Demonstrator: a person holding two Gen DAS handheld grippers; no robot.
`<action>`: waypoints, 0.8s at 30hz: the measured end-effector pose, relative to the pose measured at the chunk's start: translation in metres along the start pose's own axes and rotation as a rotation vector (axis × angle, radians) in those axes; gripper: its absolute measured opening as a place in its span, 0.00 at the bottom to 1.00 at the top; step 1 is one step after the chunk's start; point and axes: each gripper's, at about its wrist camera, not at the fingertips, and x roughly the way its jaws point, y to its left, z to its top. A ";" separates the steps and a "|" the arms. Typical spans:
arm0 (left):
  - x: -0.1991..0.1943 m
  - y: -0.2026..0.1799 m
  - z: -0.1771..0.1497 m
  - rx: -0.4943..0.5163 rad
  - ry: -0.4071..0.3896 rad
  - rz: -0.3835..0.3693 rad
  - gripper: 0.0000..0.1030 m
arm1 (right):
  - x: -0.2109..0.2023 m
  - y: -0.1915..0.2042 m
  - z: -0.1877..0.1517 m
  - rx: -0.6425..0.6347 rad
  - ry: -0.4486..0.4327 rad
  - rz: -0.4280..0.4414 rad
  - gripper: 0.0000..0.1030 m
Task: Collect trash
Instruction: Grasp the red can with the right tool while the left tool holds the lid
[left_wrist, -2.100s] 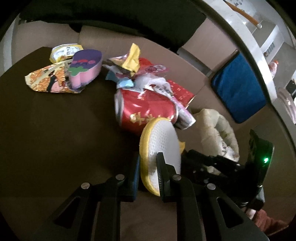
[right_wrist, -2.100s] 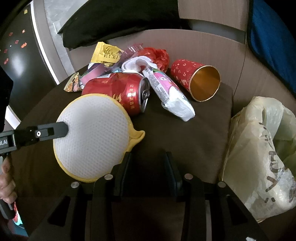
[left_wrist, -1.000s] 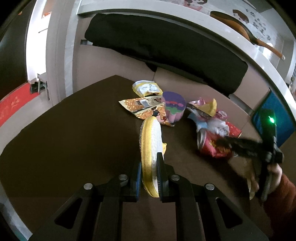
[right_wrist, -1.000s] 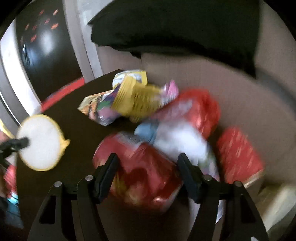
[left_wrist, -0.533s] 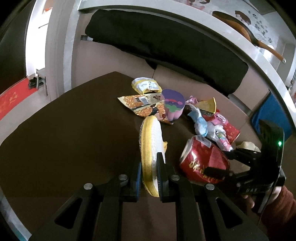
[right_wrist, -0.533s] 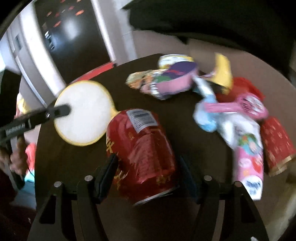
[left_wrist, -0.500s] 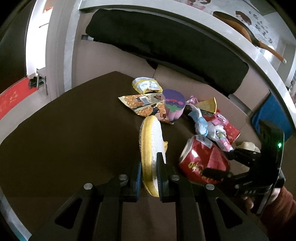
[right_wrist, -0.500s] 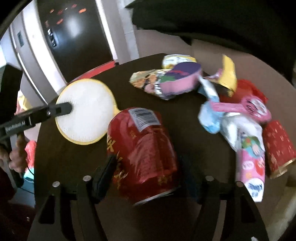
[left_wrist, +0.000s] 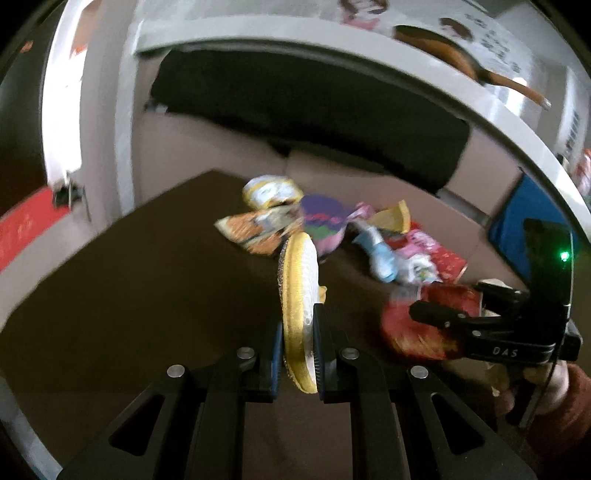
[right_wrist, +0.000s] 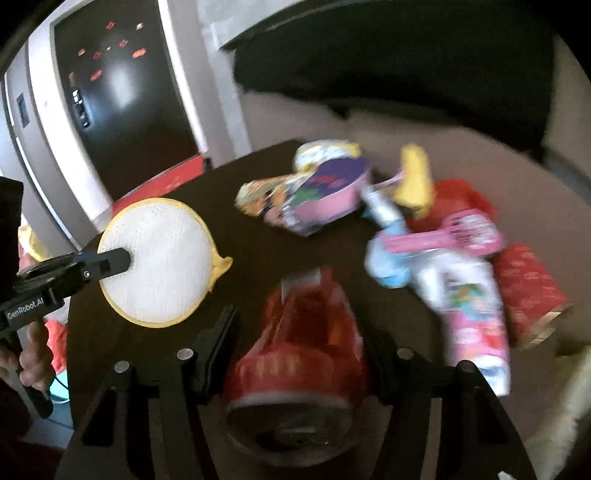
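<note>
The dark brown tabletop (left_wrist: 110, 295) takes up most of both views, with a black cushion (left_wrist: 314, 110) along the pale seat back behind it. Toward the far side of the tabletop lies a loose heap of trash: an orange snack wrapper (right_wrist: 258, 195), a pink tub with a purple lid (right_wrist: 328, 195) leaning on it, a yellow wrapper (right_wrist: 415, 177), a pale blue scrap (right_wrist: 388, 258), a white and pink packet (right_wrist: 469, 314) and, at the right edge of the heap, a red paper cup (right_wrist: 528, 291) on its side. A crumpled pale plastic bag (right_wrist: 561, 406) shows at the right wrist view's lower right corner. The red drink can (right_wrist: 306, 332) sits between the fingers of the right tool (right_wrist: 299, 343), near the heap but apart from it; the jaws have just been closing and press on the can's sides, holding it with one end toward the camera. The left tool (left_wrist: 297, 350) is nearly closed, clamped on the rim of a round white scrub pad with a yellow edge (left_wrist: 299, 288), held upright and edge-on above the tabletop, left of the can. A hand in a dark red sleeve (left_wrist: 554, 398) carries the right tool.
</note>
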 end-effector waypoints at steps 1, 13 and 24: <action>-0.002 -0.009 0.003 0.017 -0.014 -0.005 0.14 | -0.006 -0.001 -0.001 -0.003 -0.011 -0.018 0.55; -0.008 -0.068 0.005 0.092 -0.017 -0.028 0.14 | -0.049 -0.024 -0.036 0.039 -0.046 -0.012 0.55; -0.002 -0.066 -0.010 0.055 0.059 -0.051 0.14 | -0.061 -0.024 -0.102 0.089 0.042 -0.014 0.55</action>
